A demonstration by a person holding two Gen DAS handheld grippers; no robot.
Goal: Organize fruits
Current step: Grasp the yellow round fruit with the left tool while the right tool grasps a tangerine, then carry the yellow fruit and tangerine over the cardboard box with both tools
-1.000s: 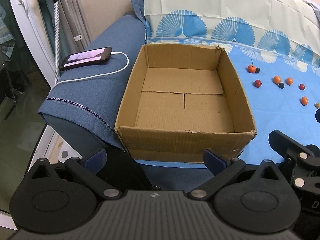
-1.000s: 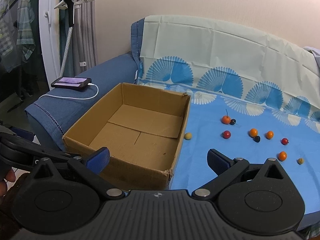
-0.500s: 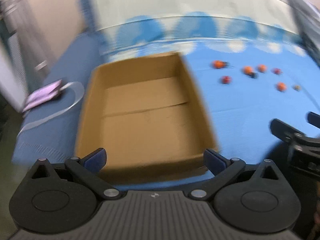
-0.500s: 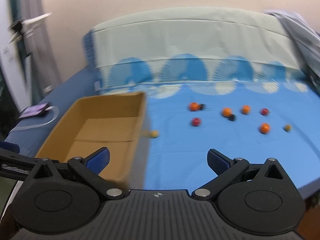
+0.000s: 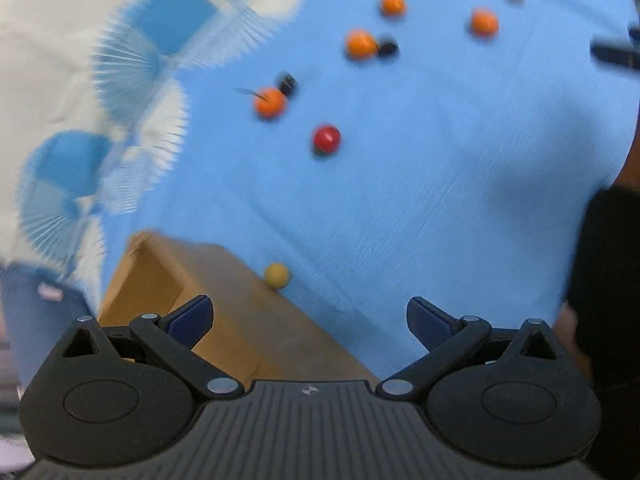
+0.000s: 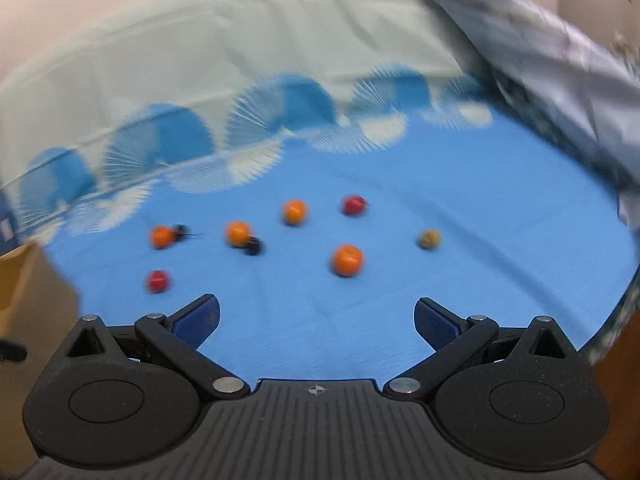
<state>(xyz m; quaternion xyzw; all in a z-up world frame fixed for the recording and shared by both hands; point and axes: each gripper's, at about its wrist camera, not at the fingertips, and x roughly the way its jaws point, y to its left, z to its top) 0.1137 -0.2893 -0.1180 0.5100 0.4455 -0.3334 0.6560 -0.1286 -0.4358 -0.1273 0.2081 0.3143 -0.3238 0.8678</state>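
Right wrist view: small round fruits, nearest orange fruit (image 6: 347, 260) on blue sheet (image 6: 480, 240); likely light, rolls easily; grip across middle. Both grippers' jaws wide, empty.

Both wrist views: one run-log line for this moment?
left tongs open, empty | right tongs open, empty | fruits loose on blue cloth | yellow fruit beside cardboard box | frames blurred

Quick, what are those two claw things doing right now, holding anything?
Left gripper: open, empty.
Right gripper: open, empty.
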